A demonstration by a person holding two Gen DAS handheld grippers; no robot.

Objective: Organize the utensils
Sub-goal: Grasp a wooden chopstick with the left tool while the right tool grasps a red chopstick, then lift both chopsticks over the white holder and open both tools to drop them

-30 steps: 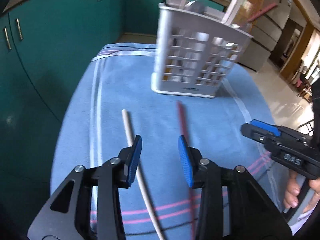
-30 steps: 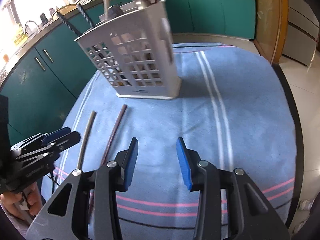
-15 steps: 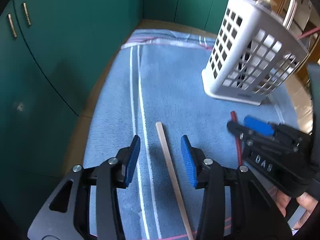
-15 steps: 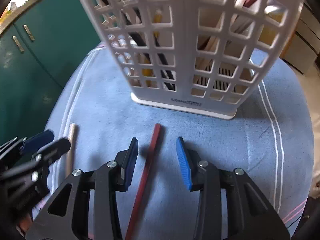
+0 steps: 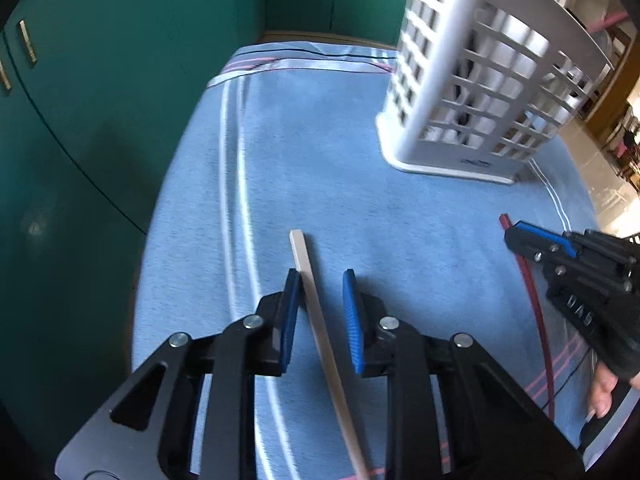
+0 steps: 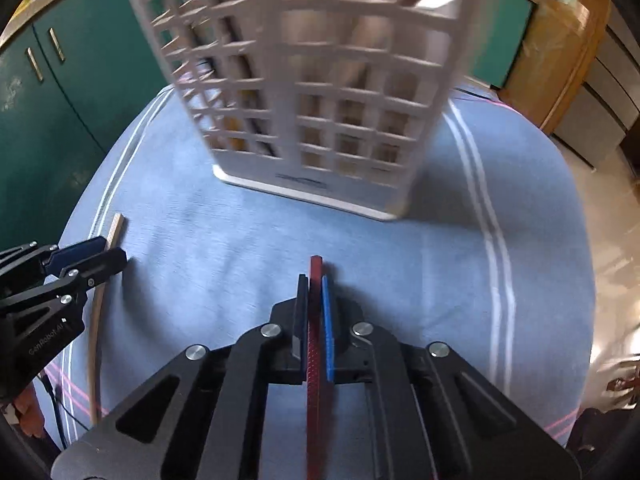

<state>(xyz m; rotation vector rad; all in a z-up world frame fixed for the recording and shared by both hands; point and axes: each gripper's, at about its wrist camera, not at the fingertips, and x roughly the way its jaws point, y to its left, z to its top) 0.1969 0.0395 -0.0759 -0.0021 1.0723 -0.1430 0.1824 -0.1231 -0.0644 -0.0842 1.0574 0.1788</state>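
Observation:
A pale wooden chopstick (image 5: pixel 298 248) lies on the blue cloth (image 5: pixel 360 200), running toward me. My left gripper (image 5: pixel 320 276) straddles it near its far tip. Its jaws are closing, the left pad against the stick and a gap still at the right pad. My right gripper (image 6: pixel 314 280) is shut on a dark red chopstick (image 6: pixel 316 266), whose tip pokes out beyond the pads. From the left wrist view the right gripper (image 5: pixel 512 236) sits low over the red chopstick (image 5: pixel 536 312). The white lattice utensil basket (image 6: pixel 320 80) stands upright behind both, holding several utensils.
Teal cabinet doors (image 5: pixel 100 80) close off the left and far sides beyond the cloth's edge. White stripes (image 6: pixel 492 240) run along the cloth at both sides. A hand (image 5: pixel 604 392) holds the right gripper at the near right edge. Wooden furniture (image 6: pixel 560 60) stands far right.
Both grippers came down toward the cloth. The right jaws closed onto the red chopstick. The left jaws narrowed around the pale chopstick, which now lies between them.

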